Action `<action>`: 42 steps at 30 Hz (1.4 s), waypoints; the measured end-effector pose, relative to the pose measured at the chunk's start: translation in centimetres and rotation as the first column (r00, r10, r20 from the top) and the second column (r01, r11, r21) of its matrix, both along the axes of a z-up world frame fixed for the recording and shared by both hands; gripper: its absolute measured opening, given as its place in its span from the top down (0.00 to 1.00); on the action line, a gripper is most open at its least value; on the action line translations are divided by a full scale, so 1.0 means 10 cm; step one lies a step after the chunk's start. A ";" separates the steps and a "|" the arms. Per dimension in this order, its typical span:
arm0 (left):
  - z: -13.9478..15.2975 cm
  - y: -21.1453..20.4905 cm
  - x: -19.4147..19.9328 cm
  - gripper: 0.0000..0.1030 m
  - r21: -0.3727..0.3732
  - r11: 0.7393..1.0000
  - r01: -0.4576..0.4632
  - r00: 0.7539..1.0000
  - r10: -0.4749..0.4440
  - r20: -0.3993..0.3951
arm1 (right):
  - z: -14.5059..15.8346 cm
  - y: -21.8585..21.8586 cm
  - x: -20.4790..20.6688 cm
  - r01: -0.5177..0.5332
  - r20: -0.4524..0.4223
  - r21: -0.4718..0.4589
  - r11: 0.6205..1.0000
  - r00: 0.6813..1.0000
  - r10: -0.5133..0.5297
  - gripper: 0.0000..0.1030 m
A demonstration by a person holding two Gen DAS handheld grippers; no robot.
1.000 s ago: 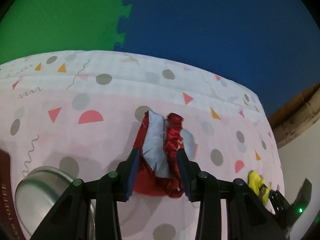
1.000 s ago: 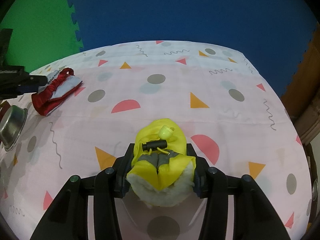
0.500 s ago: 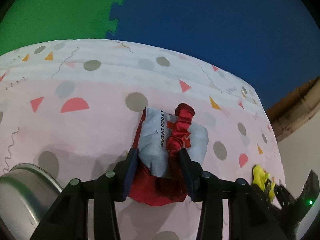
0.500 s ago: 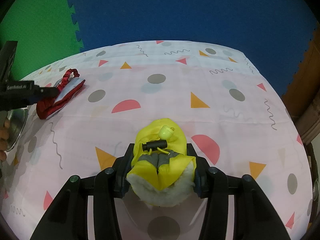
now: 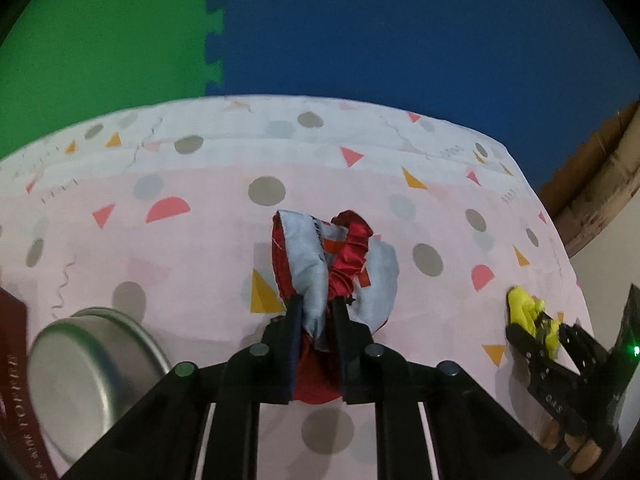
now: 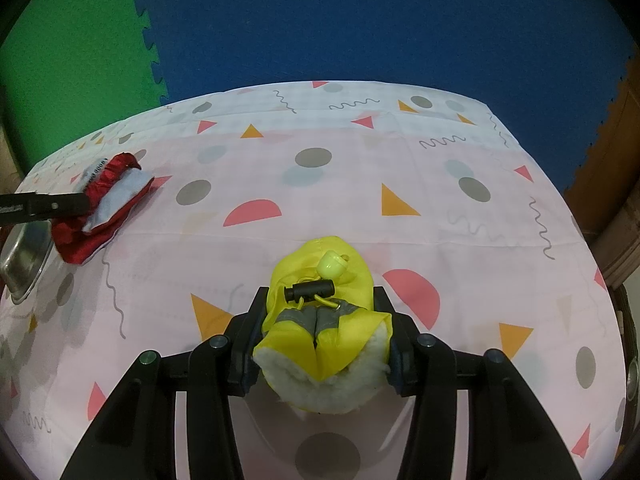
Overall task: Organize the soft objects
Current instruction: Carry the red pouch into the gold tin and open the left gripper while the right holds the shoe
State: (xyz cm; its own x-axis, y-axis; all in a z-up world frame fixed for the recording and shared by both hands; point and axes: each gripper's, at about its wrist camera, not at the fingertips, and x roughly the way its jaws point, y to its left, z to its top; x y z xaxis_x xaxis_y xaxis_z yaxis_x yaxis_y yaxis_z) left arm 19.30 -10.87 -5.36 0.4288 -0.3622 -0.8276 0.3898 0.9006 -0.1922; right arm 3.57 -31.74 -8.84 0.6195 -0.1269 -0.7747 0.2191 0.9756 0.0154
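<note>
Left claw (image 5: 318, 310), jaws just drawn in, now pinching a fold of the red and grey pouch (image 5: 332, 264). Satin-like red cloth, gathered into a ruffled band along the top; pale grey panels on either side of it, with dark lettering too cropped to read and a small orange-red tab. Bunched and puckered where the pads bite, red underside bulging out below the fingertips. Resting on the desk (image 5: 192, 240), near its middle in the left wrist view; seen from the right wrist view, lying toward the far left edge (image 6: 104, 204), just beside a metal bowl (image 6: 24, 264).

Right claw (image 6: 320, 320) clamped on the yellow pouch (image 6: 320, 280), pads pressing both flanks. Glossy yellow shell, grey cuffs meeting at the centre, white fleecy lining showing at the near end. Black cord lock lying across the top, with a thin yellow cord and a pale yellow bell-shaped cord end above it. Sitting on the desk toward the near edge, well apart from the red pouch.

Desk covered by a pink cloth printed with grey dots, orange triangles, coral half-circles and squiggles.
</note>
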 end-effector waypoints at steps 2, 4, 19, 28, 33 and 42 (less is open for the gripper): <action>0.06 -0.01 -0.07 0.86 0.019 1.000 0.004 1.000 -0.004 0.014 | 0.00 0.00 0.00 0.000 0.000 0.000 1.000 1.000 0.000 0.54; 0.12 0.00 -0.14 0.86 0.022 1.000 0.009 1.000 -0.009 0.020 | 0.00 0.00 0.00 0.000 0.000 0.002 1.000 1.000 0.000 0.54; 0.76 0.40 -0.80 0.86 0.088 0.995 -0.038 0.991 0.026 0.128 | 0.00 0.00 0.00 0.001 0.000 0.002 1.000 1.000 -0.001 0.54; 1.00 1.15 -1.05 0.86 0.112 0.983 -0.142 0.981 0.125 0.145 | 0.00 0.00 0.00 0.002 0.000 0.002 1.000 1.000 -0.002 0.54; 1.13 1.63 -1.10 0.86 0.128 0.965 -0.228 0.965 0.207 0.160 | 0.00 0.00 0.00 0.002 0.000 0.001 1.000 1.000 -0.002 0.53; 1.26 2.47 -1.08 0.86 0.135 0.920 -0.368 0.922 0.343 0.178 | 0.00 0.00 0.01 0.002 0.000 0.001 1.000 1.000 -0.002 0.54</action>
